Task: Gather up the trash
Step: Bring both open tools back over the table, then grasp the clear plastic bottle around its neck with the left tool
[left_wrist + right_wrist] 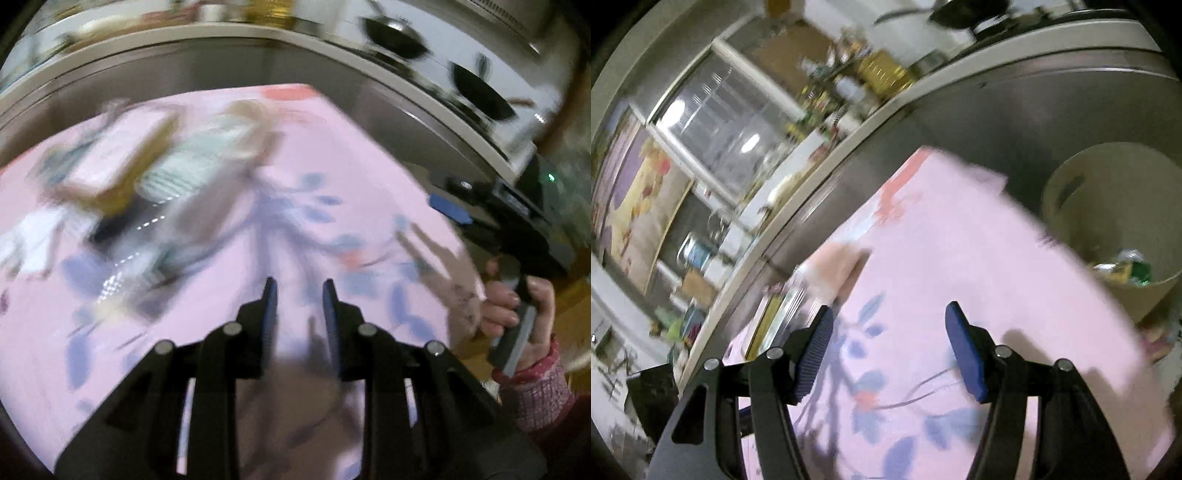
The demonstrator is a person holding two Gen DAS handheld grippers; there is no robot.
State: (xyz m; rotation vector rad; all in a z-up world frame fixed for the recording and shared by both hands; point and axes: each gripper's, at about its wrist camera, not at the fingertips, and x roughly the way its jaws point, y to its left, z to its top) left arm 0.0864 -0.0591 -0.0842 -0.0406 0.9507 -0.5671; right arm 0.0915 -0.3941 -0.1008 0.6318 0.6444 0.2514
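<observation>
Motion blur smears the left wrist view. Litter lies at the far left of the table's pink flowered cloth: a yellow-edged box, a pale green wrapper and white paper. My left gripper hovers over the cloth, its jaws a little apart with nothing between them. In the right wrist view my right gripper stands wide open and empty above the cloth. A beige round bin sits past the table's right edge with green and yellow rubbish in it. The yellow-edged box lies left of its fingers.
A steel-fronted kitchen counter runs behind the table, with two dark woks on it. A hand in a pink checked sleeve holds the other gripper's handle at the right. Shelves of bottles and jars line the back.
</observation>
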